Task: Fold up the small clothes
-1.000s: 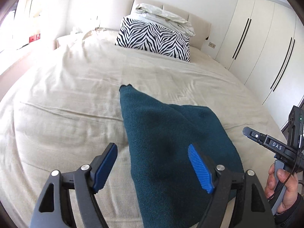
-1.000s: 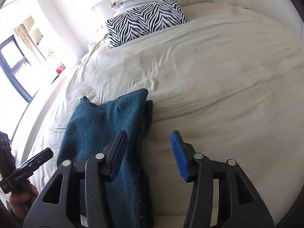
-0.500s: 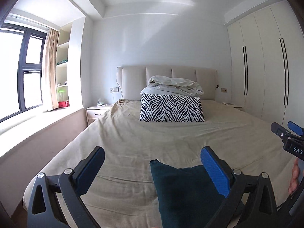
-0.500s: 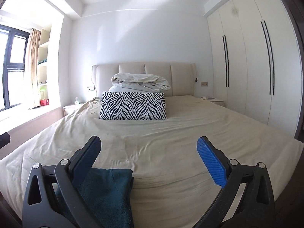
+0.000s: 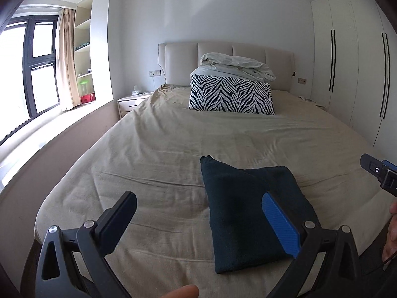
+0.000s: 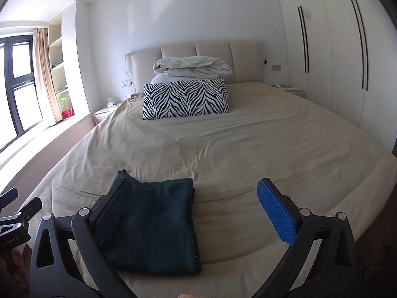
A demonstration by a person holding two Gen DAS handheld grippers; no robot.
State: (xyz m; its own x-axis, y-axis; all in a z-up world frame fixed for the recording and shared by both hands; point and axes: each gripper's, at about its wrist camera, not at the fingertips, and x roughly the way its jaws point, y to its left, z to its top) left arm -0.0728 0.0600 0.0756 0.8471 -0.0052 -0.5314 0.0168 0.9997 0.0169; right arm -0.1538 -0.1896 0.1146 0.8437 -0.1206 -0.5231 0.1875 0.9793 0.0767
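A dark teal knitted garment (image 5: pixel 250 211) lies folded into a narrow rectangle near the foot of the beige bed (image 5: pixel 161 154). One cuff pokes out at its far left corner. My left gripper (image 5: pixel 198 206) hangs above and short of it, jaws wide open with nothing between them. In the right wrist view the same folded garment (image 6: pixel 158 226) lies low and left, partly behind the left finger (image 6: pixel 113 203). My right gripper (image 6: pixel 196 196) is also wide open and holds nothing. Neither gripper touches the cloth.
A zebra-print pillow (image 5: pixel 232 96) and a bundled pale duvet (image 5: pixel 235 65) sit at the headboard. White wardrobe doors (image 6: pixel 347 49) line the right wall. A window and sill (image 5: pixel 29 74) run along the left, with a nightstand (image 5: pixel 131 101) beside the bed.
Both grippers have opened wider, lifted and drawn back from the garment, tilting up so the whole room shows. The folded garment stays flat on the bed.
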